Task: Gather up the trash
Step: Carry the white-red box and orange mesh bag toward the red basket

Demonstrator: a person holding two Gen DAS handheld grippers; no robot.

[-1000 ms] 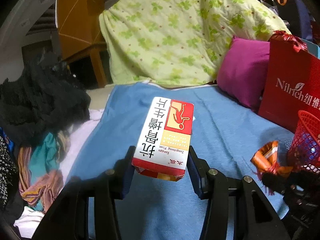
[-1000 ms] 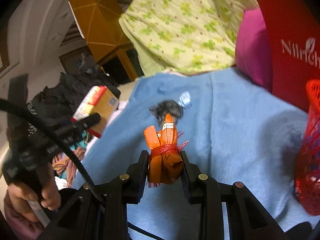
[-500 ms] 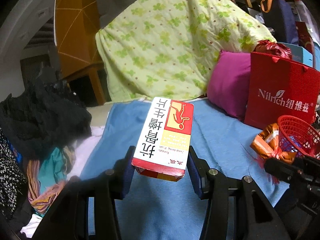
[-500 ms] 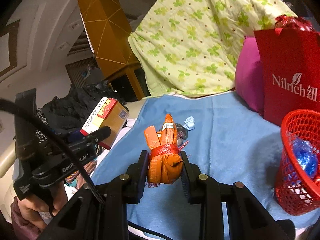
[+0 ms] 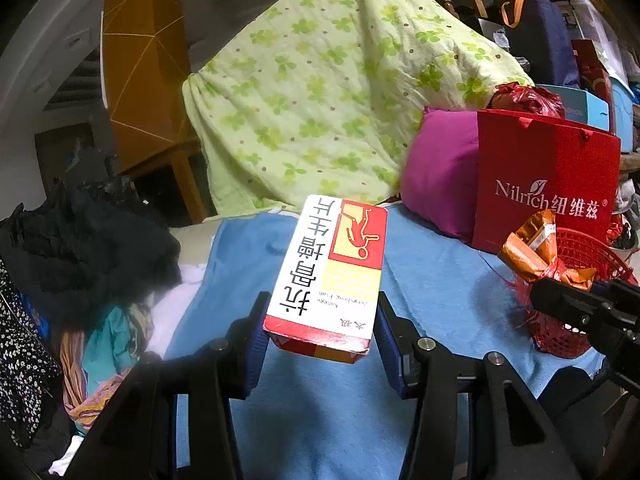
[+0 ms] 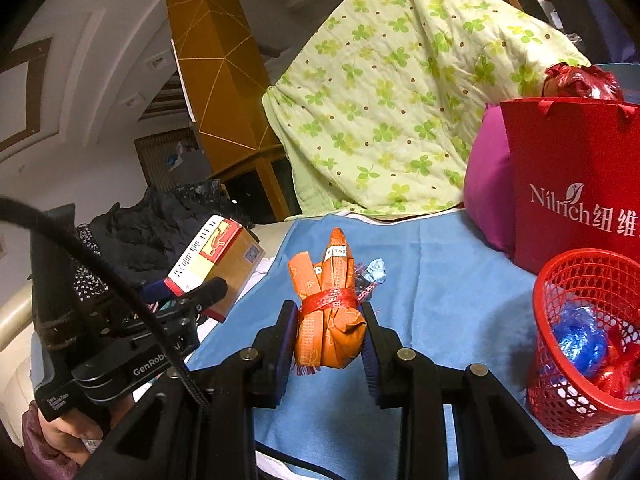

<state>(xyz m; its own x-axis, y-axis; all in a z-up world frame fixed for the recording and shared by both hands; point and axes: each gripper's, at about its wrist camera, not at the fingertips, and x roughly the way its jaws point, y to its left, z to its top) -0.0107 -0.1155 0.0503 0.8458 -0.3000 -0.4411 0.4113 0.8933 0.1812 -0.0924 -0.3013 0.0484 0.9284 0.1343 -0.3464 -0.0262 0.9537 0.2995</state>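
1. The scene is a cluttered bedroom. A blue blanket (image 5: 432,264) covers the bed, a clover-print quilt (image 5: 340,80) is heaped at 12 o'clock, and a magenta pillow (image 5: 440,176) and a red gift bag (image 5: 544,184) stand toward 2 o'clock.
2. A red mesh basket (image 6: 592,280) sits on the blanket at 4 o'clock in the right view. It already holds blue and red foil scraps, so it appears to serve as the trash bin.
3. The left gripper (image 5: 320,340) is closed on a medicine box (image 5: 332,272), its pads pressing the box's two long sides near the lower end. The box is lifted clear of the blanket and tilts away from the camera, probably for carrying.
4. The right gripper (image 6: 330,336) is clamped on an orange wrapper bundle (image 6: 328,312) tied with red string. It pinches the fat lower part, which likely gives the surest hold.
5. In the left view the bundle is at 3 o'clock, beside or over the basket rim; which one cannot be told. A drop there seems the next step.
6. A small pale-blue scrap (image 6: 376,270) lies on the blanket behind the bundle, not yet collected.
7. Dark clothes (image 5: 80,248) are piled at 9 o'clock, off the blanket.
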